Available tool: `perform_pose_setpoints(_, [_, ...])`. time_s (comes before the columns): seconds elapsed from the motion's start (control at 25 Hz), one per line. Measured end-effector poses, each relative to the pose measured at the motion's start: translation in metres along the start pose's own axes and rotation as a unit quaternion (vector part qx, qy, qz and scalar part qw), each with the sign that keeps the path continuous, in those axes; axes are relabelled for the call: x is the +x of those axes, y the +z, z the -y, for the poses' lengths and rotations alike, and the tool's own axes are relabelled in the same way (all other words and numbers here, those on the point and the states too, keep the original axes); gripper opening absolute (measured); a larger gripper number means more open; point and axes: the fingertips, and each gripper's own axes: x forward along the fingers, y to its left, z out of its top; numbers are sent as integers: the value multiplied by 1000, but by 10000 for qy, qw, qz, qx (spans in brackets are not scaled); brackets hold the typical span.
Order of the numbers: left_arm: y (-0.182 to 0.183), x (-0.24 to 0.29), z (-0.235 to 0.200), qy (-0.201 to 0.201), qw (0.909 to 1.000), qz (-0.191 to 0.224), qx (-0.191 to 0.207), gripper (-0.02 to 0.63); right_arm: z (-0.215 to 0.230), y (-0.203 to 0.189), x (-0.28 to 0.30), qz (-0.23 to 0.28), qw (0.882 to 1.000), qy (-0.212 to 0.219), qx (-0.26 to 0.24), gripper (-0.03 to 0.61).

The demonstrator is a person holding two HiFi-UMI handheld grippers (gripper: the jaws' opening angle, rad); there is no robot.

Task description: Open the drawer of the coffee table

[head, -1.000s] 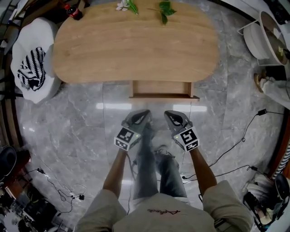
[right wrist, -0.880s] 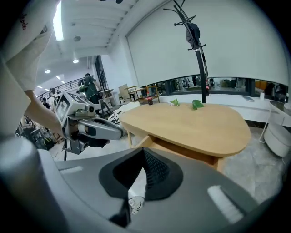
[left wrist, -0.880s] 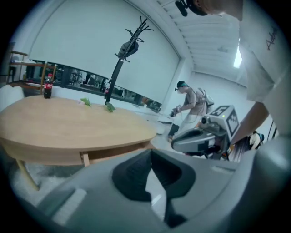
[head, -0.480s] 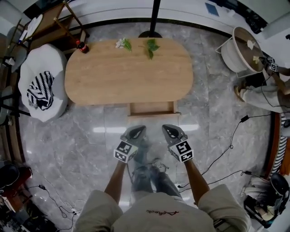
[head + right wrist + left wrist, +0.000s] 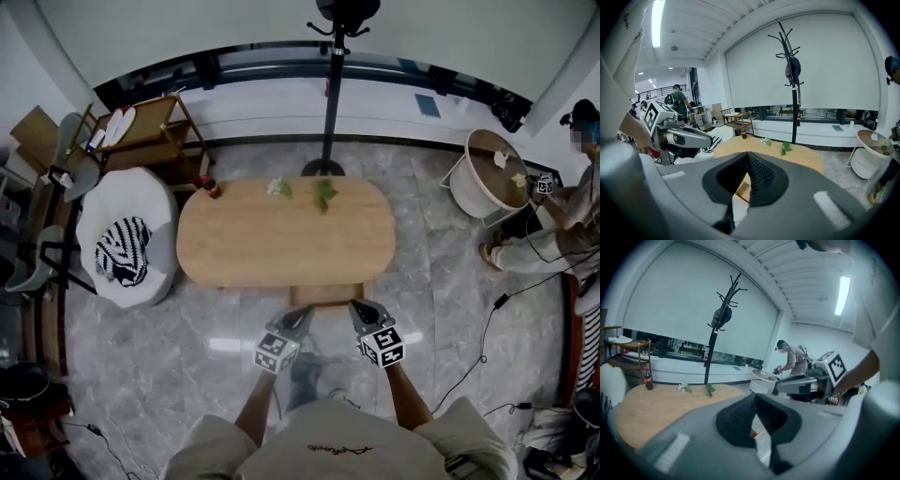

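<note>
Head view: drawer (image 5: 326,294) sticks out under coffee table (image 5: 286,234) near edge, inside too small to read, front partly behind left gripper (image 5: 302,317) & right gripper (image 5: 358,307); left gripper view: jaws together, nothing between; right gripper view: same.

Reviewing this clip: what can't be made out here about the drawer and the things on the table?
- Inside of the drawer: in the head view it is too small, and the left gripper and right gripper overlap its front, so any contents are unreadable.
- The drawer in both gripper views: almost all hidden behind each gripper's own body.
- Label on the bottle: too small in every view.
</note>
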Motion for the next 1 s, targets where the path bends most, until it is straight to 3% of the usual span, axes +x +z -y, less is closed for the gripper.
perform_pose_setpoints(0.56, [185, -44, -11, -34, 9923, 923, 830, 0, 11, 161, -38, 989, 9928, -555, -380, 3])
perform_pose_setpoints(0.76, [224, -55, -27, 66, 9872, 1145, 1111, 0, 16, 194, -45, 1303, 9874, -783, -439, 3])
perform_pose_setpoints(1.0, [247, -51, -37, 179, 9853, 1223, 1175, 0, 25, 222, -49, 1519, 9832, -877, -510, 3])
